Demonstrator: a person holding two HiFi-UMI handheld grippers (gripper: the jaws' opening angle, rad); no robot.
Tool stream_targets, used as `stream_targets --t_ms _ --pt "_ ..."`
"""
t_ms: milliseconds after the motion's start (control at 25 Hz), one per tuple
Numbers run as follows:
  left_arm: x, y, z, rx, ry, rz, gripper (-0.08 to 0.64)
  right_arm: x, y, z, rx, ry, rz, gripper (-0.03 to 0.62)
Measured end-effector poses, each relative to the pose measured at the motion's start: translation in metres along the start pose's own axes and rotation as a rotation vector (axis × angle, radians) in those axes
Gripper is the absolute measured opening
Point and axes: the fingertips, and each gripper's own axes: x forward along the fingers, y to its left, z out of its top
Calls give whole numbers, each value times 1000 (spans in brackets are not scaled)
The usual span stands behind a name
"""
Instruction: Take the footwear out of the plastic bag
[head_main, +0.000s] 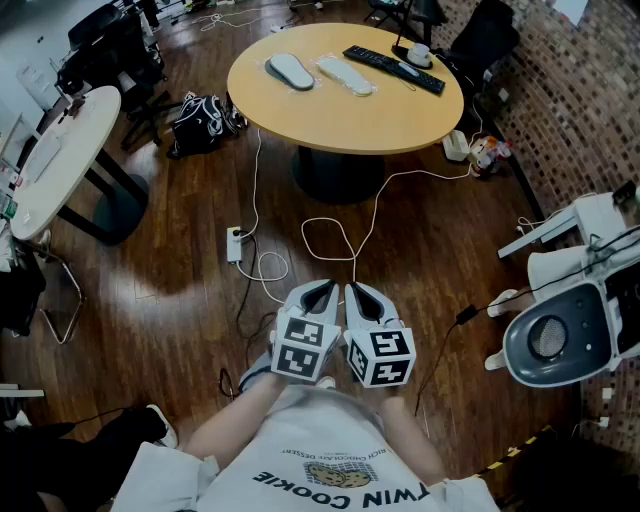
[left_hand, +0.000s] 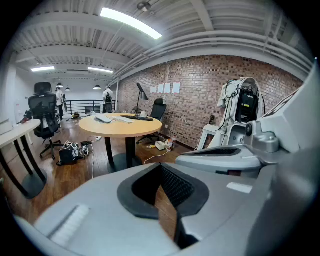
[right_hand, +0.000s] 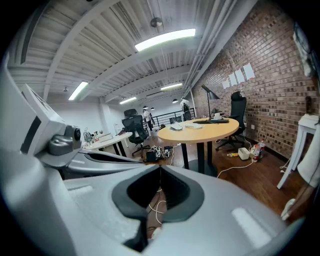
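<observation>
1. You hold the left tool (head_main: 321, 289) and the right tool (head_main: 358, 290) side by side just in front of your body. They hang above the wooden floor (head_main: 170, 290), and their marker cubes nearly touch.
2. In the left gripper view, the left tool (left_hand: 160, 165) is pressed together. Its dark pads meet at the tip and nothing sits between them; only floor shows through the gap behind the tip.
3. In the right gripper view, the right tool (right_hand: 159, 168) is pressed together in the same way and is empty.
4. The round surface (head_main: 340, 125) stands well apart from you, across a stretch of floor. Neither tool is near anything on it.
5. A grey piece of footwear (head_main: 290, 70) lies flat and uncovered on the far left part of that surface.
6. Just beside it to the right lies the plastic bag (head_main: 346, 76), with a pale piece of footwear inside it.
7. A black keyboard (head_main: 393, 68) lies further right on the same surface, with a white cup (head_main: 418, 53) just behind it.
8. A white cable (head_main: 350, 235) loops across the floor between you and the surface, and a power strip (head_main: 235, 245) lies to its left.
9. A black bag (head_main: 200, 122) rests on the floor near the left side of the surface.
10. A white machine (head_main: 560, 330) stands at your right.
</observation>
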Motion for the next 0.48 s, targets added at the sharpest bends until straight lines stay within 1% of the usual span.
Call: stream_targets --t_ms 200,480 --pt "38 45 27 4 8 -31 3 56 -13 30 1 7 -28 3" --pt "79 109 67 20 13 -99 3 125 -21 72 18 10 -99 3"
